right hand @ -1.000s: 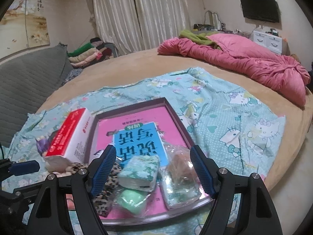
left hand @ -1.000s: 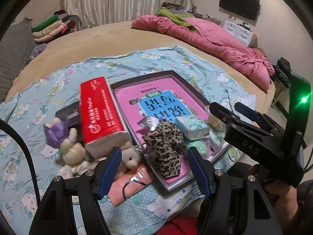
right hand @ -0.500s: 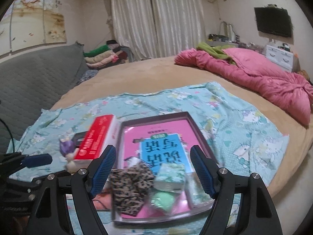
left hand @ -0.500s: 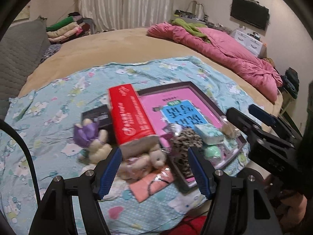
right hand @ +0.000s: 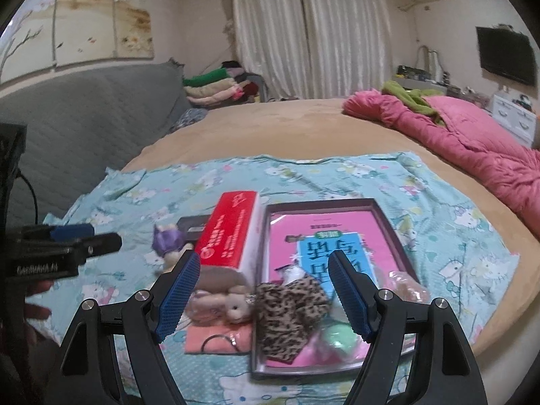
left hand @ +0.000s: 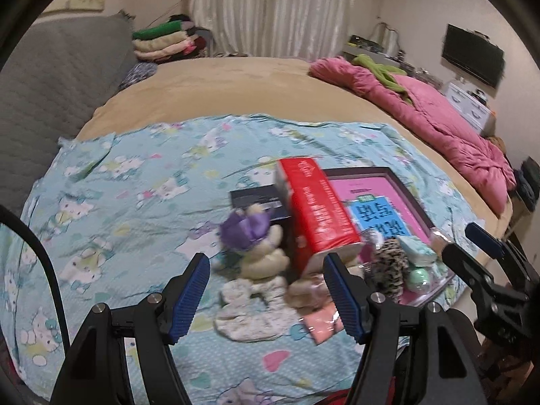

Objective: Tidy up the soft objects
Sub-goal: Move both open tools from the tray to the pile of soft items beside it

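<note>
Leopard-print cloth [right hand: 290,317] crumpled in the dark tray [right hand: 388,222], both claws [left hand: 266,290] [right hand: 263,287] spread, empty.

A round bed [right hand: 276,128] under a tan cover carried a light-blue cartoon-cat sheet [right hand: 422,209] across its near half. At twelve o'clock on the sheet lay a dark-rimmed tray [right hand: 388,222]; at ten o'clock stood a red tissue box [right hand: 229,236], touching the tray's left edge. A purple-capped plush toy [left hand: 249,239] sat at nine o'clock beside a flat dark box [left hand: 256,199]. A crumpled pink quilt [right hand: 472,145] lay at two o'clock on the cover.
</note>
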Motion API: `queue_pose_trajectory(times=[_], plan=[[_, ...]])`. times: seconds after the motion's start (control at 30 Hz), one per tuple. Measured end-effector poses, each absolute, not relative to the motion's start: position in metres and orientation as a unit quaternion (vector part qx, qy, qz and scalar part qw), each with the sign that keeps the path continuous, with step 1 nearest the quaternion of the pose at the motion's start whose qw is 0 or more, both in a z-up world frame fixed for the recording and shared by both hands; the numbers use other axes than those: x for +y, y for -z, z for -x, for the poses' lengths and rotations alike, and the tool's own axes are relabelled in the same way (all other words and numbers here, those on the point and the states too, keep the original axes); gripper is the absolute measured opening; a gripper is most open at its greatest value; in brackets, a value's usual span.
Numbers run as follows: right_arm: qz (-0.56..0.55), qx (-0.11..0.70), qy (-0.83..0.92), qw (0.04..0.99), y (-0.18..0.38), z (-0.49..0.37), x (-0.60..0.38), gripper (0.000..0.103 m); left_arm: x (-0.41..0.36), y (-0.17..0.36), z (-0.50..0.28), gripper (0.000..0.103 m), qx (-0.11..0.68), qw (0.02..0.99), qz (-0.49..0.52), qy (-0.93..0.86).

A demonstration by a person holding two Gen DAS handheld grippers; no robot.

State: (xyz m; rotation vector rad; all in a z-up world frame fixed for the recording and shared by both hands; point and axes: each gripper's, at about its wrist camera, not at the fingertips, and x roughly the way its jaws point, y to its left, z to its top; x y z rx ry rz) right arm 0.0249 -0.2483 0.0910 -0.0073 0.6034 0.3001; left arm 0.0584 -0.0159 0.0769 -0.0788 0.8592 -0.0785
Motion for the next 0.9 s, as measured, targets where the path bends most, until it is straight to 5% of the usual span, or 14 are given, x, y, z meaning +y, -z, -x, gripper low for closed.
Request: queue_pose_trajectory(times=[0.9], plan=[[0.277, 0.345, -0.199, 0.875, 0.035, -0.048, -0.120, 0.079, 0.031, 0.039, -0.071, 0.069, 0.506, 0.857, 0.097, 0.017]])
